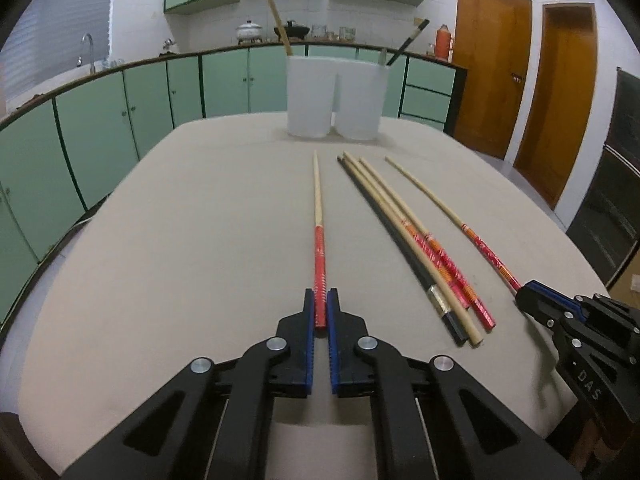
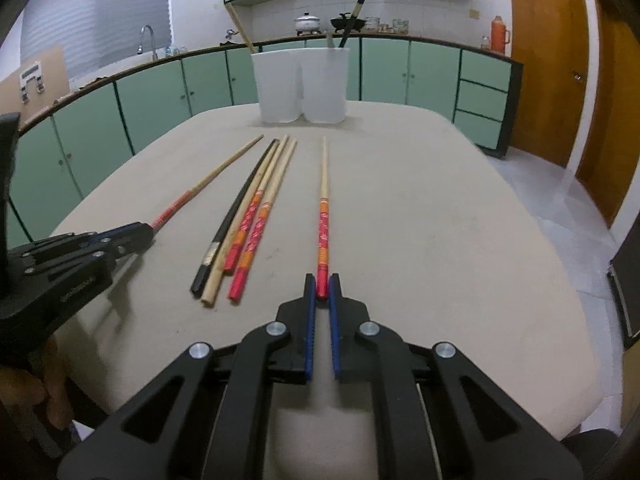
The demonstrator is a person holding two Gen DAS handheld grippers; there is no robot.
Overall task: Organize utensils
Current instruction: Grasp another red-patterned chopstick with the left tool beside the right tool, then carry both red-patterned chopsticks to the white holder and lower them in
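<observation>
Both tongs are closed, each on the painted butt end of a chopstick. Your left tongs (image 1: 321, 300) pinch the red end of a chopstick (image 1: 318, 216) that runs straight ahead along the fingers' line, its pale tip pointing toward the two white holders (image 1: 336, 96) near the far edge of the bench (image 1: 160, 240). Your right tongs (image 2: 322, 285) clamp the red-and-orange end of a second chopstick (image 2: 323, 200), likewise aligned with the fingers and aimed at the same holders.

Between the two held sticks a loose bundle (image 2: 248, 216) lies on the bench: one black chopstick, one plain pale one, two with red and orange handles, their tips converging toward the far edge.

Holders stand side by side, touching; the left one has a pale stick in it, the right a dark one.

Judgement: each long axis already points at the holders, so the coming move is lift, tip vertical, drop in. Neither hand is clearly nearer. The sticks look thin and likely to pivot in the grip.
</observation>
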